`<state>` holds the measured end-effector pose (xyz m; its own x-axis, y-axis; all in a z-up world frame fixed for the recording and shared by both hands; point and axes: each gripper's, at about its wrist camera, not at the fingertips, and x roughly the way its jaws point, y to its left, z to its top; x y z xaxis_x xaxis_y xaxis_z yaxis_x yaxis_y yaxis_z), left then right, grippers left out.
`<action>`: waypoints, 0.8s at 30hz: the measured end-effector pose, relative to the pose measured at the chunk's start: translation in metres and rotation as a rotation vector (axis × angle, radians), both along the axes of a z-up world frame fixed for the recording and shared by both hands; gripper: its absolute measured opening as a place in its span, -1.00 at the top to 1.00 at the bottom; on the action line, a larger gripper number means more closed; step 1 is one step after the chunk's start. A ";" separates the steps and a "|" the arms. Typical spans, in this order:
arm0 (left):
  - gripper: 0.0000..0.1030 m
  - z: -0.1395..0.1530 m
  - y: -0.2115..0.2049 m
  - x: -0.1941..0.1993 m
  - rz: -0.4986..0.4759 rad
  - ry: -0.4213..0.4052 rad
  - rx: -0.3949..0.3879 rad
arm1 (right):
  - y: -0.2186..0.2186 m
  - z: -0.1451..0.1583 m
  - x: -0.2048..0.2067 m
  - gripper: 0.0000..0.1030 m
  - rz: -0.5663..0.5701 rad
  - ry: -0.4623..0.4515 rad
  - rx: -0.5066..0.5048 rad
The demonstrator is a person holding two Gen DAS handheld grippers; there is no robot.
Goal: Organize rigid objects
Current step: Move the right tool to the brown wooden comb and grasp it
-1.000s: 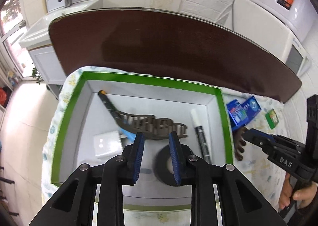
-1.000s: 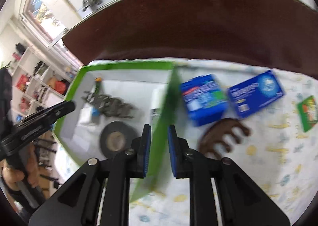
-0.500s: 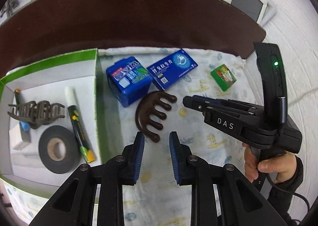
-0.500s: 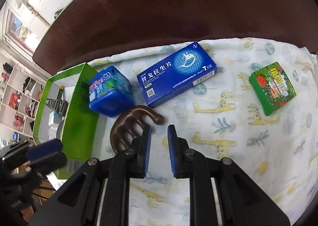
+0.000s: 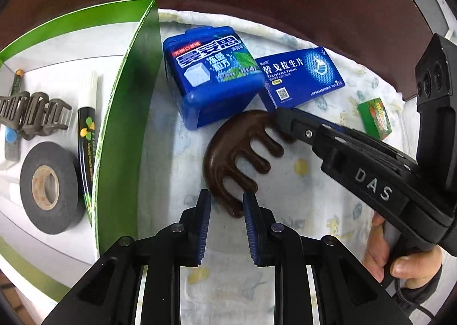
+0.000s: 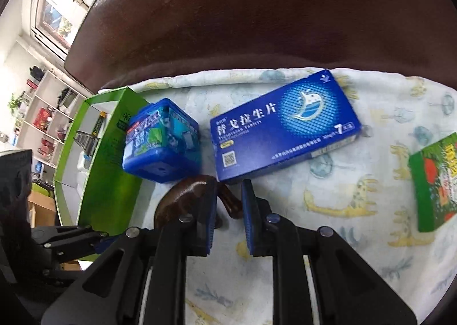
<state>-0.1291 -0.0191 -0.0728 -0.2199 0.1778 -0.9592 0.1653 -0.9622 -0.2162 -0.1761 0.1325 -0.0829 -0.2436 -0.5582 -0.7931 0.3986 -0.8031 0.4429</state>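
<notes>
A brown wooden claw comb (image 5: 231, 153) lies on the patterned cloth, right of the green box (image 5: 125, 113). My left gripper (image 5: 227, 205) is open, its pads on either side of the comb's near tooth. My right gripper (image 6: 228, 196) is open, with the comb's (image 6: 185, 196) far tooth between its fingers; in the left wrist view its tip (image 5: 285, 119) sits at that tooth. A blue plastic case (image 5: 211, 79) and a blue flat carton (image 5: 300, 76) lie just behind the comb.
The green box holds a black tape roll (image 5: 48, 188), a marker (image 5: 87, 130), a grey hair clip (image 5: 31, 116) and a pen. A small green carton (image 6: 434, 182) lies at the right. The dark brown table (image 6: 257, 10) runs behind the cloth.
Both grippers swung from over the green box to the right and came down onto the brown comb, one at each end. Both stay open.
</notes>
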 end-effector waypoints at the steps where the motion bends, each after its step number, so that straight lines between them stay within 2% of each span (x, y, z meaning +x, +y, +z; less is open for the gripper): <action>1: 0.53 -0.001 0.000 0.000 0.000 0.001 -0.004 | 0.001 0.000 0.001 0.63 0.003 -0.001 -0.001; 5: 0.53 0.000 0.001 0.000 -0.034 0.020 0.013 | 0.014 0.000 0.011 0.63 -0.006 -0.018 0.022; 9: 0.53 0.003 0.011 0.004 -0.155 0.045 -0.012 | 0.031 -0.001 0.029 0.63 -0.028 -0.069 0.017; 15: 0.53 0.002 0.031 0.016 -0.315 0.047 -0.008 | 0.051 0.003 0.077 0.63 -0.076 -0.076 0.059; 20: 0.53 0.003 0.033 0.026 -0.323 0.057 -0.023 | 0.066 0.008 0.088 0.64 -0.142 -0.045 0.104; 24: 0.53 0.003 0.031 0.025 -0.317 0.056 -0.019 | 0.064 0.005 0.088 0.64 -0.133 -0.058 0.109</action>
<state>-0.1038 0.0117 -0.0700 -0.2085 0.2283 -0.9510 -0.1549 -0.9678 -0.1984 -0.0882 0.1962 -0.0776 -0.2613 -0.4342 -0.8621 0.2623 -0.8914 0.3695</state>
